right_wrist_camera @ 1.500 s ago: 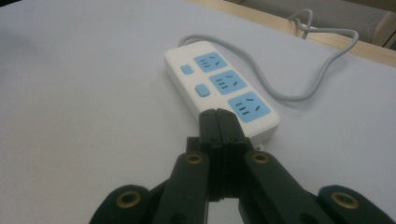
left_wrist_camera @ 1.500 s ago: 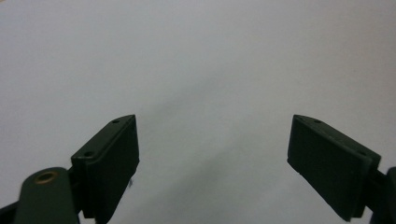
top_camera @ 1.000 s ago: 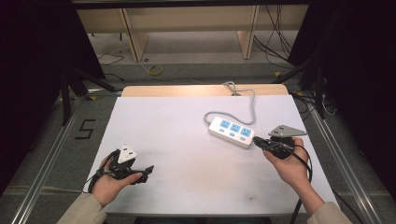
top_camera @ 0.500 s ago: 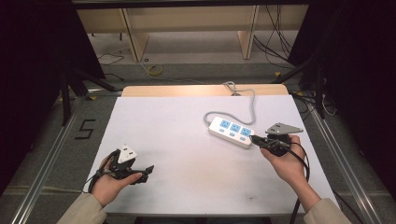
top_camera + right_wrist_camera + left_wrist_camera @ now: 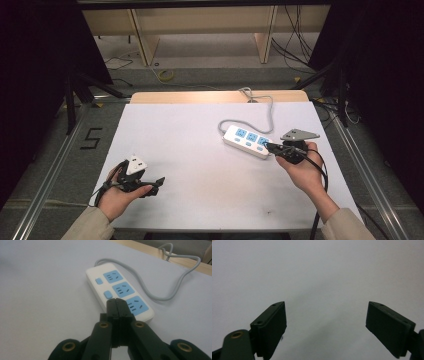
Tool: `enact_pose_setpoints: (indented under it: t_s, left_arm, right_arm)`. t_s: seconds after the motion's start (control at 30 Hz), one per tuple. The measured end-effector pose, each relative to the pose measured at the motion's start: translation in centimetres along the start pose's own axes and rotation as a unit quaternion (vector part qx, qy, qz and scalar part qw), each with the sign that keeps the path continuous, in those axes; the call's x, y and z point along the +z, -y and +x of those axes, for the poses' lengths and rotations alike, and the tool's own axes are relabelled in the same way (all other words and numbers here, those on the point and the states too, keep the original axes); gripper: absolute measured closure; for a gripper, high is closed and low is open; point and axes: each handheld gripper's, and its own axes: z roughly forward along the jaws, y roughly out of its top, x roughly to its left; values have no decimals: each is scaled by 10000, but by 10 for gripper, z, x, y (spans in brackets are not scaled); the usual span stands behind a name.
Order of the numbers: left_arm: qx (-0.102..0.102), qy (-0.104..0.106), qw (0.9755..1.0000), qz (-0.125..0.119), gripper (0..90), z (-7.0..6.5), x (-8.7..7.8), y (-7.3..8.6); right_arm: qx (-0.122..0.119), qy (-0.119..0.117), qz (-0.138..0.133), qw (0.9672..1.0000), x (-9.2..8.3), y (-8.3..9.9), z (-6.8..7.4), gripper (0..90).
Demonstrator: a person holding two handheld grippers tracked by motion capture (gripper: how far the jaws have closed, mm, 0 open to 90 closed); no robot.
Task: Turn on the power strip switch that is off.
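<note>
A white power strip (image 5: 247, 141) with three blue sockets lies on the white table (image 5: 190, 150), right of centre. In the right gripper view the power strip (image 5: 117, 287) shows two blue buttons along one side. My right gripper (image 5: 268, 147) is shut with nothing between its jaws. Its tips (image 5: 116, 301) sit at the strip's near end, beside the nearest socket; whether they touch it I cannot tell. My left gripper (image 5: 156, 185) is held low at the front left, open, and between its jaws (image 5: 325, 325) is bare table.
The strip's grey cable (image 5: 270, 107) loops back over the table's far wooden edge (image 5: 200, 96). Shelving legs and loose cables stand on the floor beyond. A metal rail (image 5: 365, 175) runs along the right side of the table.
My right gripper has crept a little to the left, onto the strip's near end. The left hand has stayed put.
</note>
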Motion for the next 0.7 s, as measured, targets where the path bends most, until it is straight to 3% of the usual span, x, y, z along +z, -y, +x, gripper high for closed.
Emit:
enact_pose_setpoints:
  t_s: [0.7]
  left_arm:
    - [0,5,10000,-19,165,0,0,0]
  right_arm:
    - [3,-33,84,10000,15,-10,-1,900]
